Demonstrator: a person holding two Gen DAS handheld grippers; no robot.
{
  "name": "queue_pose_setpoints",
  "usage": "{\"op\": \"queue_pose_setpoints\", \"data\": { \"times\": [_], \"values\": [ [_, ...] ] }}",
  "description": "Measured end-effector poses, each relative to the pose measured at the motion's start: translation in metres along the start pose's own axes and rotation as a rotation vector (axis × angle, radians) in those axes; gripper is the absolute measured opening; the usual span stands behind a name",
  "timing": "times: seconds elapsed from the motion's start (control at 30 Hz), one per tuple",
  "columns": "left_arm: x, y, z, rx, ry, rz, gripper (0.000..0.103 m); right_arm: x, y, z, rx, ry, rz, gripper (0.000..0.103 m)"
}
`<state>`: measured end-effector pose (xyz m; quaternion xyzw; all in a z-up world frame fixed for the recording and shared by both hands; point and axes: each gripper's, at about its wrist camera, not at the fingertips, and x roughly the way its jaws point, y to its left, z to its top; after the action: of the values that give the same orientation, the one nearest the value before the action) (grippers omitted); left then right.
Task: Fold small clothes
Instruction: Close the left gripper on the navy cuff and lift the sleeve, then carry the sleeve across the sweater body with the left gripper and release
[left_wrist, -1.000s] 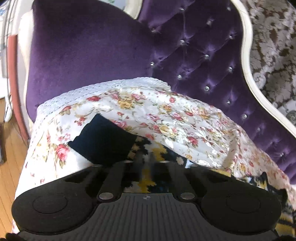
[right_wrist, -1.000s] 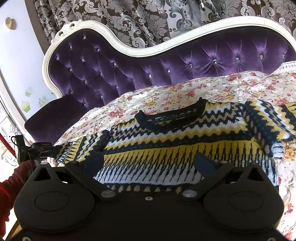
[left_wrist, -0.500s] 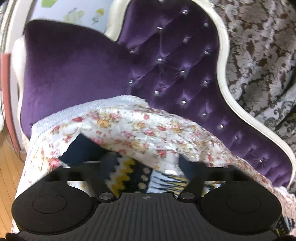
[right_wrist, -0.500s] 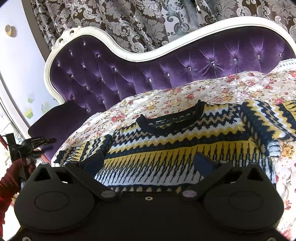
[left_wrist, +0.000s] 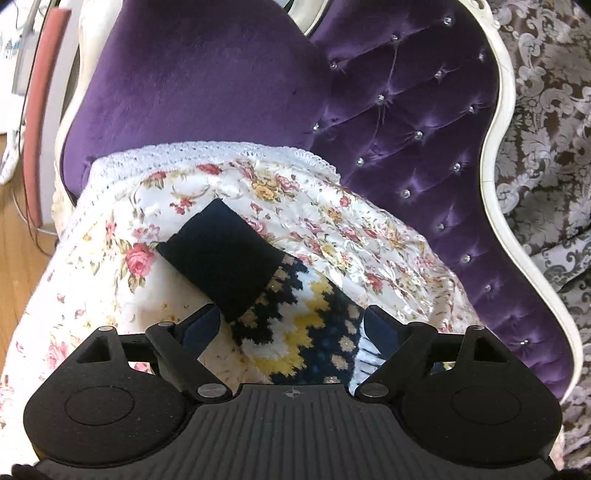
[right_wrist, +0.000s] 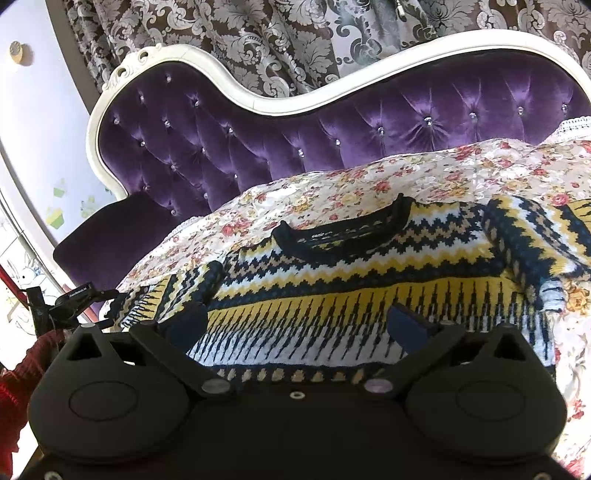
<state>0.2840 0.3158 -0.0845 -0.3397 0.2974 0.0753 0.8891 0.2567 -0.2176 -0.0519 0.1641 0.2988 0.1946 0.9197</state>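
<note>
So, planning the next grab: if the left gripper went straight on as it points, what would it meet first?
Probably the patterned knit sweater sleeve lying between the open left gripper fingers, near its dark navy cuff; depth is unclear.

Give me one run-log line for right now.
stage: sleeve let go | left gripper: open above sleeve | right gripper: open over sweater hem | cover: floral

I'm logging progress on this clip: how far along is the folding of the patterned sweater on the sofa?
Barely started. Done: the sweater lies spread flat, neckline up, on the floral cover. In hand: nothing is gripped; the left claw has just opened and sits with the navy-cuffed sleeve between its fingers, while the right claw hovers open over the hem. Left: both sleeves stretch outward unfolded, and the body is unfolded too.
</note>
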Motion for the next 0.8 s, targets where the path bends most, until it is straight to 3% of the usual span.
{"op": "queue_pose_setpoints", "data": {
  "times": [0.3,0.33,0.37,0.4,0.43,0.63,0.8],
  "values": [
    [0.006,0.002,0.006,-0.011,-0.033,0.018,0.084,0.006,0.001,-0.002,-0.004,0.019,-0.005,0.103],
    [0.005,0.001,0.006,-0.012,-0.038,0.024,0.077,0.006,0.002,-0.003,-0.006,0.021,-0.005,0.103],
    [0.004,0.000,0.006,-0.004,-0.053,0.029,0.044,0.007,0.002,-0.003,-0.009,0.023,-0.005,0.103],
    [0.005,-0.002,0.008,0.006,-0.060,0.033,0.020,0.007,0.003,-0.003,-0.011,0.024,-0.005,0.103],
    [0.006,-0.002,0.008,0.002,-0.057,0.050,0.004,0.007,0.003,-0.004,-0.012,0.024,-0.005,0.103],
    [-0.011,-0.030,0.006,0.059,-0.100,0.027,0.004,0.003,0.000,0.000,-0.002,0.010,-0.007,0.103],
    [-0.046,-0.085,0.001,0.148,-0.136,-0.073,0.004,-0.004,-0.003,0.005,0.006,-0.011,-0.021,0.103]
  ]
}}
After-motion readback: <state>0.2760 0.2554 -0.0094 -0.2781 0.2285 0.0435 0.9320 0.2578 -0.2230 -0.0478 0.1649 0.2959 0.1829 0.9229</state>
